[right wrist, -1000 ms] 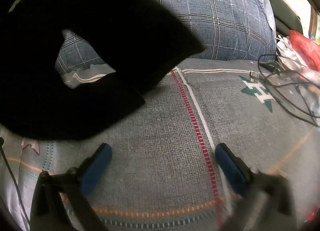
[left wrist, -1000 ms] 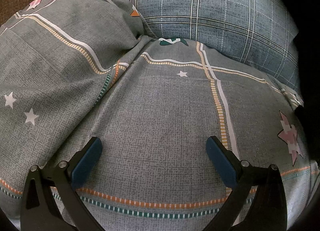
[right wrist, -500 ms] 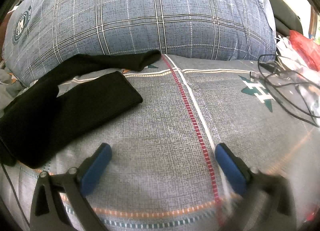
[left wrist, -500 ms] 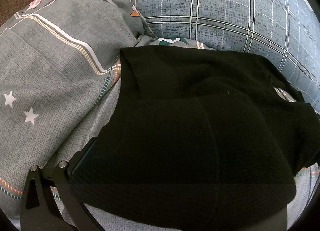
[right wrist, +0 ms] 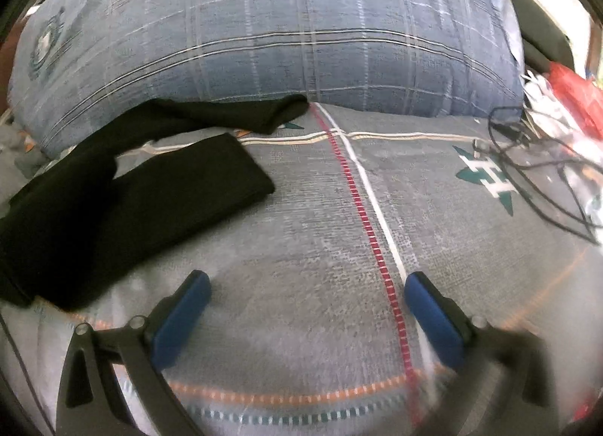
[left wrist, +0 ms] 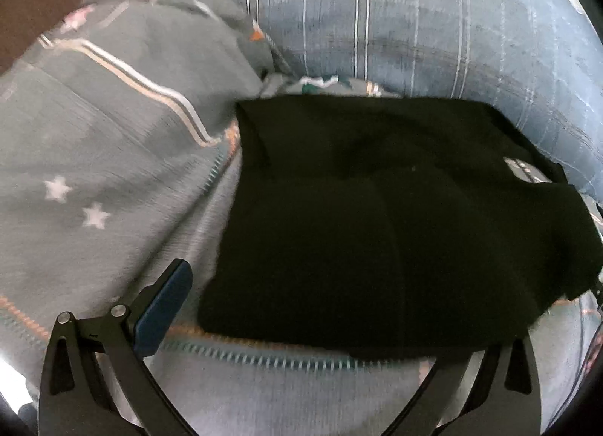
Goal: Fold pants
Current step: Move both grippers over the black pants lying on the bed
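black knit pants (left wrist: 377,217) | rumpled, 2 legs splayed | gray printed sheet (right wrist: 320,247)

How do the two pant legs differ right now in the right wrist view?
The near leg lies flat and straight on the sheet, its cuff end square. The far leg is narrower-looking and rumpled, its end resting against the foot of the plaid pillow. The near leg reaches less far right than the far leg. Both are black, and neither gripper touches them.
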A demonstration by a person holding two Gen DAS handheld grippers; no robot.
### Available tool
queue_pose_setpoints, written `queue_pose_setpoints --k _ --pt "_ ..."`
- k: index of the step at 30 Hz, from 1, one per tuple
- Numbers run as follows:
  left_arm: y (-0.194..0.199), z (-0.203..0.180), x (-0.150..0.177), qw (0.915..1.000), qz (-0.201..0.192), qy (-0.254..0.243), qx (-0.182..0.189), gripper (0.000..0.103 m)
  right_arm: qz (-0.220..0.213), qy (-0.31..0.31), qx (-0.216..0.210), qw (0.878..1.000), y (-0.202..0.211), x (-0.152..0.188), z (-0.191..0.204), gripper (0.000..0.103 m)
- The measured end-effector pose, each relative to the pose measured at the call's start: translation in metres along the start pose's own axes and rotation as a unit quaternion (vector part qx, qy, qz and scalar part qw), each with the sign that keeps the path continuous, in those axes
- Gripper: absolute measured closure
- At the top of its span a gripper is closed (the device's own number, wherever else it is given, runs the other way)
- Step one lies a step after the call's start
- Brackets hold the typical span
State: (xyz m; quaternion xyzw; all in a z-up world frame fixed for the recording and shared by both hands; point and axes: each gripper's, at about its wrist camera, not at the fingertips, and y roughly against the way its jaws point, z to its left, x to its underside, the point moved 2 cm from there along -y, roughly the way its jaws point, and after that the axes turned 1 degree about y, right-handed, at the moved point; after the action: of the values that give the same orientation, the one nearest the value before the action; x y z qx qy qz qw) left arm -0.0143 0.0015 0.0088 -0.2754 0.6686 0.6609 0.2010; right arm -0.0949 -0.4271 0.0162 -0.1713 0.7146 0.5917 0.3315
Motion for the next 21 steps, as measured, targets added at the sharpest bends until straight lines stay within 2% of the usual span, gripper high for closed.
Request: queue_pose_setpoints --k 2,6,8,12,15,21 --pt "0.014 -0.001 -0.001 0.9998 -0.013 -0.01 -0.01 0.0 -0.017 0.007 -0.007 1.0 0.016 0.0 0.008 0.0" --pt "0.036 -0.003 -0.003 0.9995 -0.03 -0.003 0.008 0.0 -0.013 0.008 -0.049 0.999 0.039 -0.006 0.024 0.0" --pt "0.046 -0.007 -0.003 0.9993 -0.034 -0.004 0.014 0.0 -0.036 0.015 -0.062 0.997 0.051 -0.007 0.036 0.0" --pt "0.06 -0.015 -0.002 0.999 -0.037 -0.007 0.023 0.0 -0.047 0.04 -0.064 0.996 0.056 -0.009 0.058 0.0" --pt "0.067 -0.021 -0.001 0.9983 -0.04 -0.006 0.042 0.0 -0.056 0.038 -0.078 0.995 0.063 -0.012 0.065 0.0" --pt "0.08 -0.043 -0.002 0.9966 -0.058 -0.03 0.051 0.0 -0.061 0.031 -0.091 0.994 0.068 -0.015 0.077 0.0"
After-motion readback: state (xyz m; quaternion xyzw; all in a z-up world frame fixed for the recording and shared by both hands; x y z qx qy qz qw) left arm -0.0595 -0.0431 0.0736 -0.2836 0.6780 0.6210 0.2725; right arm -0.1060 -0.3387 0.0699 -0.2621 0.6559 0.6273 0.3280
